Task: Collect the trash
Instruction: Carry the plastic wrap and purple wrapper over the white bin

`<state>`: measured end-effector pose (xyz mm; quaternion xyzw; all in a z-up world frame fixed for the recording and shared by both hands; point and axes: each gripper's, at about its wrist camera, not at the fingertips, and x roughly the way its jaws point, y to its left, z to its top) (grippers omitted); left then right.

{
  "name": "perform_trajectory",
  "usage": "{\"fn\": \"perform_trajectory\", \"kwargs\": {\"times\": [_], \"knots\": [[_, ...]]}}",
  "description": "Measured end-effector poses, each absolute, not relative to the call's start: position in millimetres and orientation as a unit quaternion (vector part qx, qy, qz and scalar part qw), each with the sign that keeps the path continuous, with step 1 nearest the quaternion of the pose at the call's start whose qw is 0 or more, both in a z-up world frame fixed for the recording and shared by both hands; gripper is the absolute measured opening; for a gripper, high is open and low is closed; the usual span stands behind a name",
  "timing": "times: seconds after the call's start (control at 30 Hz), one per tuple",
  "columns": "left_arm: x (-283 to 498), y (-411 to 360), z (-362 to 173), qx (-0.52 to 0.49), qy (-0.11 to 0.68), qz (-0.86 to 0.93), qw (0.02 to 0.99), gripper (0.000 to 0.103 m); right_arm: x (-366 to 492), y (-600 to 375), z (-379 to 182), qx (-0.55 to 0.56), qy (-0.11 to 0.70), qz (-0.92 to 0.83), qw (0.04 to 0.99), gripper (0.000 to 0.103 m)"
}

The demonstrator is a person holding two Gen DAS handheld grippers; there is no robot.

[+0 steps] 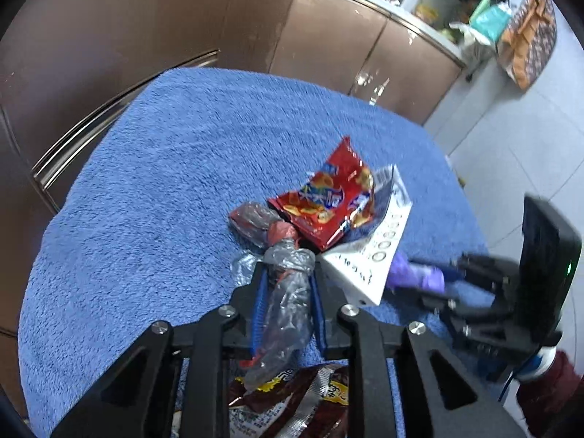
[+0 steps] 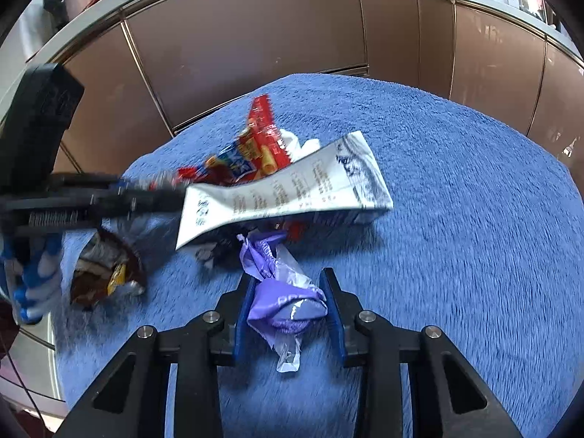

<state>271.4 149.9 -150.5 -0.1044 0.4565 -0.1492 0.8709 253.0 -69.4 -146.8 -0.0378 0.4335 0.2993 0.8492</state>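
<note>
On the table: a fuzzy blue towel (image 2: 456, 219) covers the whole surface, with glossy brown cabinet doors (image 2: 255, 47) behind it.
Trash pile: the pieces lie heaped together near the middle of the towel.
White carton: a flattened white paper carton with dark print (image 2: 292, 186) lies across the pile, partly over a crumpled red snack bag (image 1: 328, 200).
Brown wrapper: a torn dark brown foil snack wrapper (image 2: 106, 273) sits on the towel, below the left gripper.
Left gripper: the black left gripper with blue pads (image 1: 286, 277) is closed around a crumpled clear plastic wrapper with red inside (image 1: 284, 303), pads pressing both sides.
Right gripper: the black right gripper with blue pads (image 2: 288, 292) straddles a crumpled purple plastic wrapper (image 2: 284, 303); the left pad touches it, and I cannot tell whether the right pad does.
Sharpness: both views are blurred around the pile.
</note>
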Motion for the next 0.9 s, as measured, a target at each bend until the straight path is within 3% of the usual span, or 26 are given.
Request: {"fn": "perform_trajectory", "kwargs": {"times": [0.9], "knots": [[179.9,124.2,-53.7,-0.084,0.371,-0.17,0.909,0.018,129.6,-195.3,-87.2,0.051,0.36,0.18,0.914,0.032]]}}
